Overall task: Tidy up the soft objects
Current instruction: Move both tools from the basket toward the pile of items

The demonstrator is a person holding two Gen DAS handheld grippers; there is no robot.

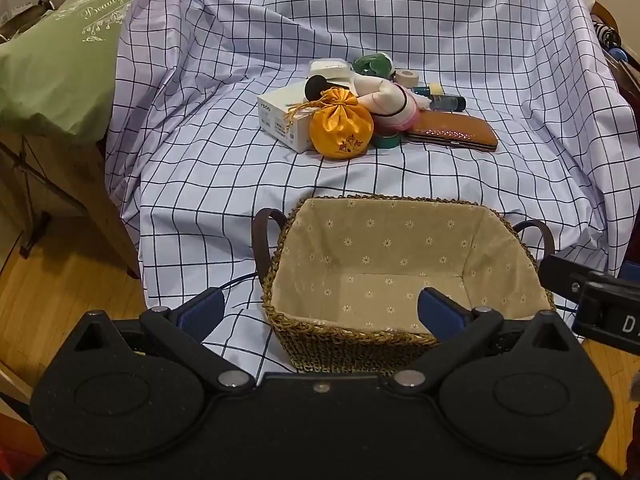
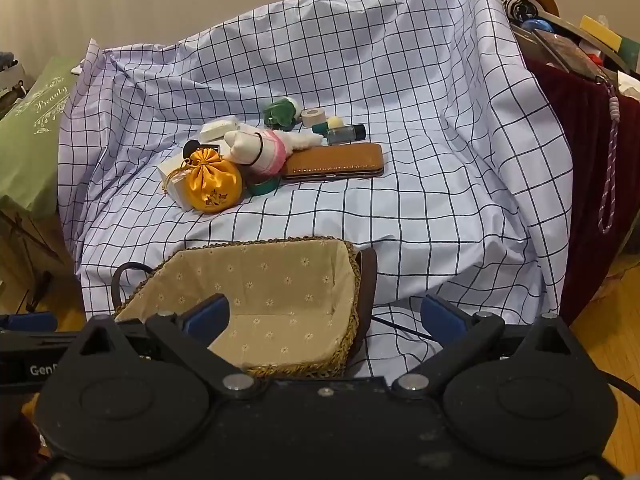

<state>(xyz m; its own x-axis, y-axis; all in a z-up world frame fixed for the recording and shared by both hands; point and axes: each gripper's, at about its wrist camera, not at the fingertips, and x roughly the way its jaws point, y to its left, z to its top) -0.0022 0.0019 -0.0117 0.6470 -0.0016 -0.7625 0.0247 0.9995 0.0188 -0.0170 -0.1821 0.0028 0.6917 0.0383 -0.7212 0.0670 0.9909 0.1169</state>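
Checked cloth (image 1: 240, 184), pale lilac with dark grid lines, lay draped and rumpled over the furniture, with wooden floor (image 1: 60, 288) showing at the lower left and a green embroidered cushion (image 1: 60, 64) off to the left side. Near the front edge of the cloth sat a woven basket (image 1: 344, 344) with dark loop handles and a beige flowered lining, and nothing lay inside it. Further back, well apart from the basket, the things were heaped in one cluster: an orange drawstring pouch (image 1: 340, 126) leaned against a white box (image 1: 286, 114), a white and pink soft toy (image 1: 394, 106) lay just behind the pouch, and a green soft toy (image 1: 370, 65) sat at the rear. A brown leather case (image 1: 456, 130) lay flat to the right of the pile, touching the white and pink toy, with a teal tape roll (image 1: 386, 142), a beige tape roll (image 1: 407, 77) and a small dark bottle (image 1: 448, 102) close around it. The left tool (image 1: 320, 312) hung tilted downward over the near left corner of the basket, its blue-padded fingers (image 1: 202, 312) spread wide with nothing between them. The right tool (image 2: 326, 316) hung over the basket's right end, likewise spread wide and empty, one of its fingers (image 2: 208, 314) above the lining.
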